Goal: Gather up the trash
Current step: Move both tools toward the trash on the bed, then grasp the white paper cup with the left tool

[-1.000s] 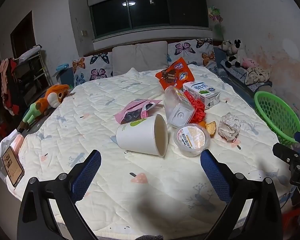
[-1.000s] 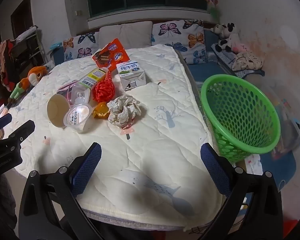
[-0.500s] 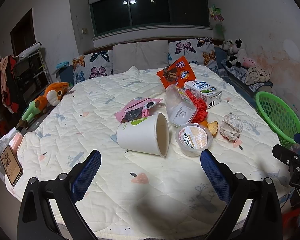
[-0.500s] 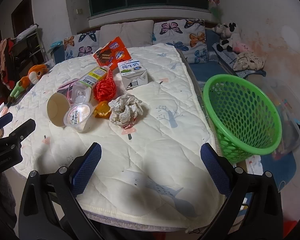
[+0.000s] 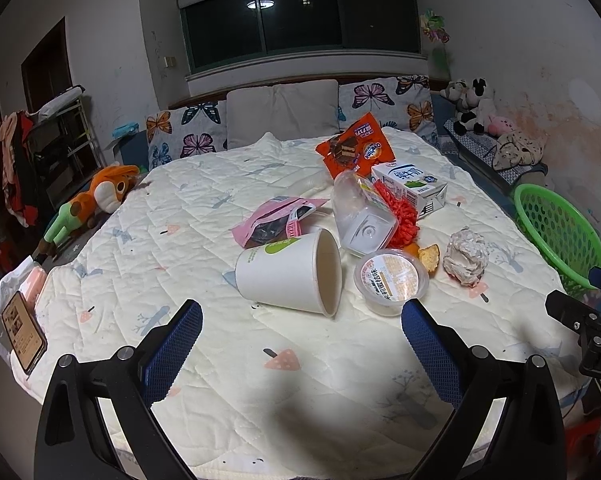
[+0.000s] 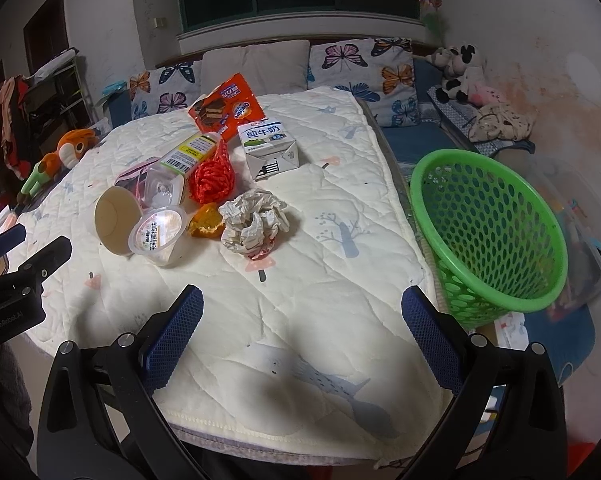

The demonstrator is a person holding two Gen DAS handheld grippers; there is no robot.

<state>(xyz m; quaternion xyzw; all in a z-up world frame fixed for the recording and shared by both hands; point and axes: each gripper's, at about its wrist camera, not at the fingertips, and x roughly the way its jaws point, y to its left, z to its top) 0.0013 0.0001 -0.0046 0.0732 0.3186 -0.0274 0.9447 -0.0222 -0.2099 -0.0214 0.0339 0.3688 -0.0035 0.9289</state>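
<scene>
Trash lies in a heap on the quilted bed [image 5: 148, 264]: a white paper cup [image 5: 288, 276] on its side, a sealed pudding cup [image 5: 391, 280], crumpled paper [image 5: 466, 256], a clear plastic bottle [image 5: 360, 216], red netting [image 5: 400, 216], a milk carton [image 5: 412, 186], an orange snack bag [image 5: 356, 148] and a pink pouch [image 5: 276, 224]. My left gripper [image 5: 300, 344] hovers open just in front of the paper cup. My right gripper [image 6: 302, 332] is open over bare quilt, short of the crumpled paper [image 6: 254, 220]. A green basket [image 6: 488, 232] stands beside the bed on the right.
Pillows [image 5: 282, 112] line the headboard under a dark window. A plush toy [image 5: 96, 196] and a phone [image 5: 20, 332] lie at the bed's left edge. Stuffed animals [image 6: 460, 68] sit on a blue bench past the basket. A clear bin [image 6: 580, 216] stands right of the basket.
Both grippers have drifted slightly away from the trash, which looks a little farther off. Nothing was grasped or moved.
</scene>
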